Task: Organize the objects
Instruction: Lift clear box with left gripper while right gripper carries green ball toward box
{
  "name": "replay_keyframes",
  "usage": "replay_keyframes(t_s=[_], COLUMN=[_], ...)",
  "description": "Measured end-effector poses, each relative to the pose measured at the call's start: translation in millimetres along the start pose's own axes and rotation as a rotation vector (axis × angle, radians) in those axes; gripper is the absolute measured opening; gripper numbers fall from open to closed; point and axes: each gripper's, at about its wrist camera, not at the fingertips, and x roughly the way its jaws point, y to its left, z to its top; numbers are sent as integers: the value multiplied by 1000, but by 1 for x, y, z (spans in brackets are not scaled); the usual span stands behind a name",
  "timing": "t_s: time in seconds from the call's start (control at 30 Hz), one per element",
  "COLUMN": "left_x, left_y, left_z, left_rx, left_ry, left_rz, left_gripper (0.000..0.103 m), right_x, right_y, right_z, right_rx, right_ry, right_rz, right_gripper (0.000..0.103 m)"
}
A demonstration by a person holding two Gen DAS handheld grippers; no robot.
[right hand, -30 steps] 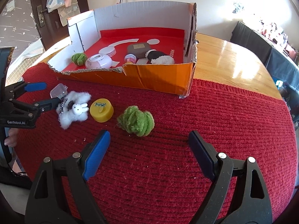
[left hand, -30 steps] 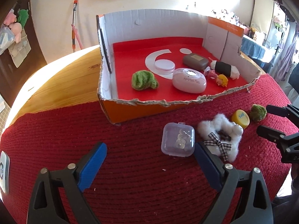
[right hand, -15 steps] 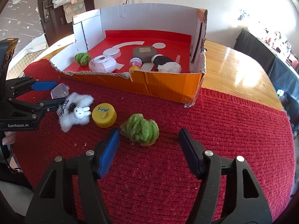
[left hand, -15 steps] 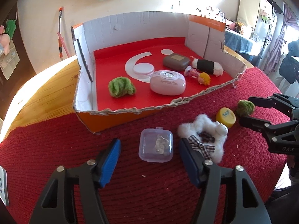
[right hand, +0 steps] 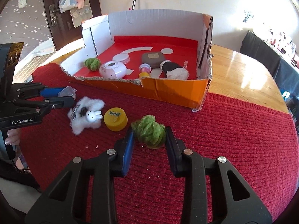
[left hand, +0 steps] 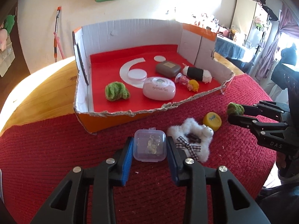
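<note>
Gripping a small clear plastic case (left hand: pixel 150 145), the left claw (left hand: pixel 150 150) has its blue pads (left hand: pixel 127 157) pressed on both sides of it, low over the red knit mat (left hand: pixel 56 149). The right claw (right hand: pixel 149 145) is closing on a green yarn ball (right hand: pixel 149 130), which sits between its fingers; the far finger touches the ball, the near blue pad (right hand: pixel 129 149) is just beside it, contact hard to tell.

Edges: the mat covers the near part of the wooden tabletop (right hand: pixel 243 74), with bare wood to the side of and behind the cardboard box (right hand: pixel 177 93). The box's front wall is cut low and ragged, its back and side walls tall. Open mat runs wide on the outer side of each claw. Between the claws lie a white fluffy bunny toy (right hand: pixel 86 114) and a yellow cap (right hand: pixel 115 118), close together; the cap is just beside the yarn ball, the bunny toy just beside the case.

Inside the box, on the red floor: a second green yarn ball (left hand: pixel 116 91), a pink oval case (left hand: pixel 159 90), a flat white disc (left hand: pixel 136 74), a grey-brown case (left hand: pixel 168 68), a black-and-white plush roll (left hand: pixel 197 73) and a small yellow-haired figure (left hand: pixel 193 85). The box's left half is mostly free.

Pose: both claws tilt steeply down and forward toward the box, side by side. A person's fingertips (right hand: pixel 11 138) show under the left claw's handle.
</note>
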Motion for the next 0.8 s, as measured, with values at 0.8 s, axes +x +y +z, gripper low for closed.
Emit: replay_keyframes(t_s=[0.8], left_x=[-41], left_y=[-7], left_z=[7], left_rx=[35], left_ry=[-90], left_rz=[-8], left_gripper=[36], right_x=[-27], right_y=[7], right_z=[3], right_rx=[-4], right_ry=[-50], right_rz=[21], right_gripper=[31])
